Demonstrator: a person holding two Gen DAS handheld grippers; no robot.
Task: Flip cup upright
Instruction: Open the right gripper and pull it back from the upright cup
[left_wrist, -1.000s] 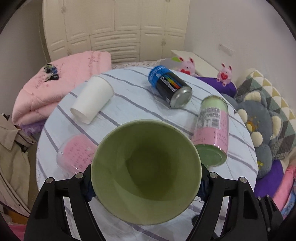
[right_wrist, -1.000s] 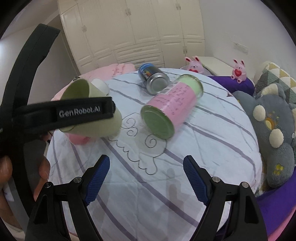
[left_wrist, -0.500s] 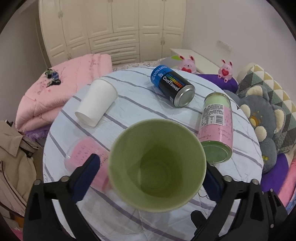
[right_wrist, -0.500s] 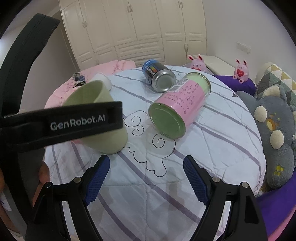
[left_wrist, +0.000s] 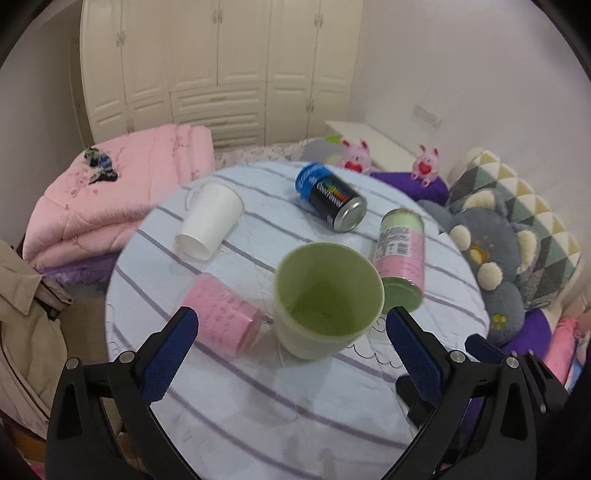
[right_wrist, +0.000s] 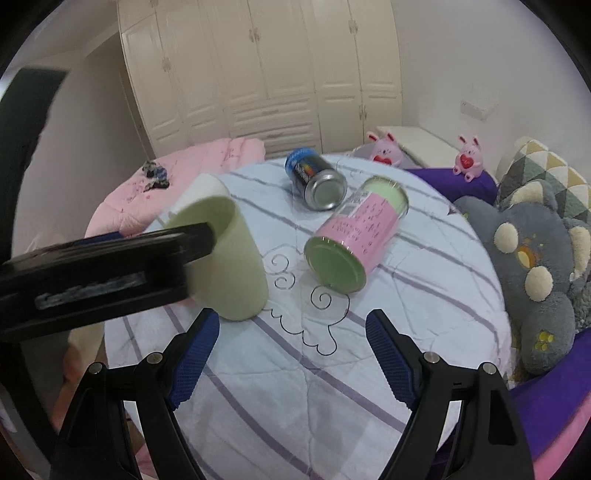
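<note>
The green cup (left_wrist: 327, 301) sits upright on the striped table (left_wrist: 258, 398), mouth open to the top, plain pale green inside and out with nothing in it. It's between a pink cup (left_wrist: 221, 321) lying on its side and a pink can (left_wrist: 400, 254) also tipped over. Left claw (left_wrist: 291, 354) is spread wide on either side of it, not touching, and the right claw (right_wrist: 291, 354) hangs open over bare cloth nearby.

black left tongs (left_wrist: 290, 341) and right tongs (right_wrist: 291, 350), ridged blue pads, silver screws.
</note>
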